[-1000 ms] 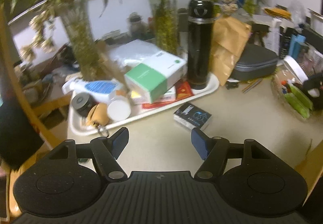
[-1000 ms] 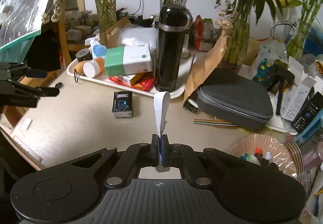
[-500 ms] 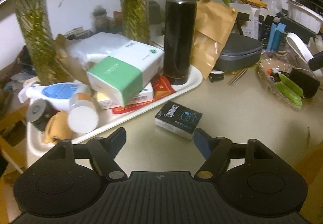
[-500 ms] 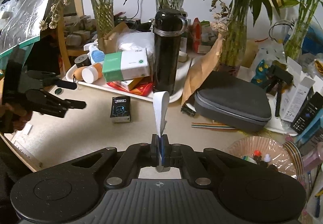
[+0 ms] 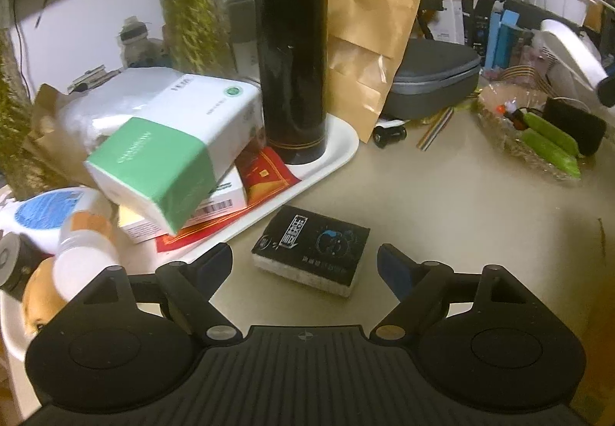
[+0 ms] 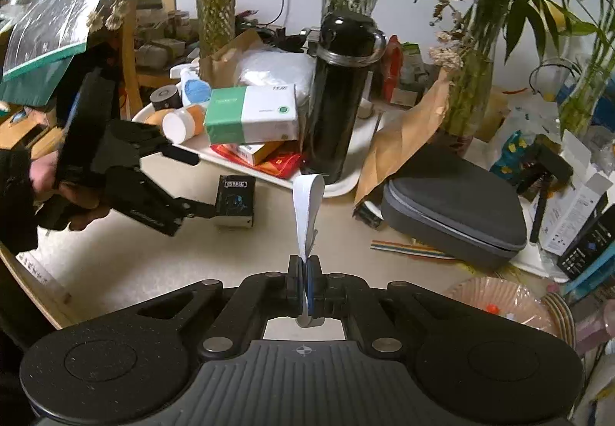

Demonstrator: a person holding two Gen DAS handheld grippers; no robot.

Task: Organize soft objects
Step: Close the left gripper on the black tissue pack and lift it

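Tissue pack point(image 5: 311, 251), black wrapper, flat on the desk point(image 5: 442, 203), low centre of the left wrist frame, just off the tray's point(image 5: 338, 153) near edge. Left tongs point(image 5: 305, 260) spread wide, one tip on each side of the pack, not touching it from this angle. Same scene from the right wrist view: pack point(image 6: 235, 201) left of centre, left tongs point(image 6: 192, 183) coming in from the left edge, lower tip right against the pack's side; contact hard to call. Right tongs point(image 6: 306, 280) pressed together at lower centre, pinching a white strip point(image 6: 306, 212) that stands up and curls over at the top. On the tray, upper centre: tall black flask point(image 6: 342, 99) upright, green-and-white tissue box point(image 6: 251, 114) tilted on smaller boxes just left of it. Brown paper bag point(image 6: 403, 137) leaning right of the flask, grey zip case point(image 6: 453, 203) on the desk further right.
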